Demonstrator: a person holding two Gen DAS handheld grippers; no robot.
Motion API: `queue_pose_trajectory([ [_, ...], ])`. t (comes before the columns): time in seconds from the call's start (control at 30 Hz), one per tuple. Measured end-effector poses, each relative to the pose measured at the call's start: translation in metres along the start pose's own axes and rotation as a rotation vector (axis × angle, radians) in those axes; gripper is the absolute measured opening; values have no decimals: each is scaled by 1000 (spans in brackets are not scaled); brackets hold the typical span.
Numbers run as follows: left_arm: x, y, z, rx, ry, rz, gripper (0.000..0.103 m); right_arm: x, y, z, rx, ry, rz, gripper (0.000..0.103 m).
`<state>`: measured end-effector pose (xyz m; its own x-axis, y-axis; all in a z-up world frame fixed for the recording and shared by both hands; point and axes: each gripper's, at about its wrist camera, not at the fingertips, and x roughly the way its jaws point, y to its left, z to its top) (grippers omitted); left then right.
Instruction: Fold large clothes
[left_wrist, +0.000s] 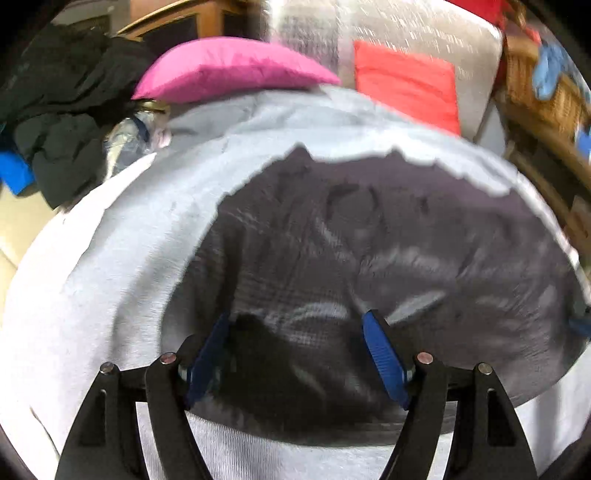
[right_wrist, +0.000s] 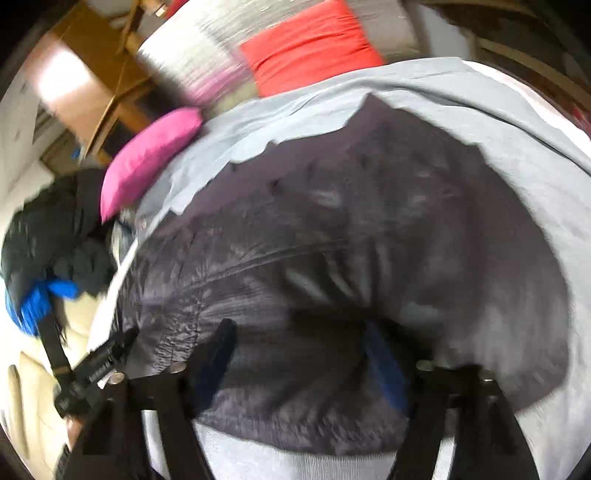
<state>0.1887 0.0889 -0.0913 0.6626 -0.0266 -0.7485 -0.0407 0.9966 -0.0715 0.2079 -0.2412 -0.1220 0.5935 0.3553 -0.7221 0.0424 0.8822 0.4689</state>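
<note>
Grey bedsheet under dark jacket; both tools (left, right) hover spread apart.

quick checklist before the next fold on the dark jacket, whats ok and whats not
1. Left tongs open over the dark jacket: ok.
2. Right tongs open: ok.
3. Either tongs gripping fabric: not ok, nothing clamped.
4. Jacket lying on the pale sheet: ok.
5. Jacket smooth: not ok, wrinkled.
6. Pink pillow off the jacket: ok.
</note>
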Motion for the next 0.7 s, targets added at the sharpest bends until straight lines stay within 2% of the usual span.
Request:
queue_pose_trajectory([
  [0.07,-14,6,0,-27,-44,-14,76,-15,3,-1,-18,-35,-22,75],
  [0.13,-17,9,-8,-19,-54,10,77,-27,4,-6,-18,-59,23,75],
  [0.2,7,13,-20,2,30,71,77,-29,-13,-14,-1,-55,-24,76],
  [0.23,15,19,-25,-8,47,71,80,-22,-28,-18,27,-40,-58,76],
  [0.27,18,24,-27,-18,32,58,80,-21,-43,-21,66,-38,-43,73],
  [0.33,11,26,-28,-22,21,84,80,-29,-57,-23,148,-61,23,70],
  [0.43,-4,25,-18,-71,7,76,80,-43,-46,-14,117,-68,-5,73],
  [0.5,-15,18,-10,-83,-28,63,80,-48,-32,-2,97,-85,31,73],
  [0.6,-19,-3,5,-64,-47,14,80,-38,0,21,31,-50,107,78],
  [0.67,-11,-29,18,-29,-33,-36,80,-17,27,35,8,-1,176,78],
  [0.7,-7,-40,23,-11,-28,-58,80,1,41,44,9,51,237,79],
])
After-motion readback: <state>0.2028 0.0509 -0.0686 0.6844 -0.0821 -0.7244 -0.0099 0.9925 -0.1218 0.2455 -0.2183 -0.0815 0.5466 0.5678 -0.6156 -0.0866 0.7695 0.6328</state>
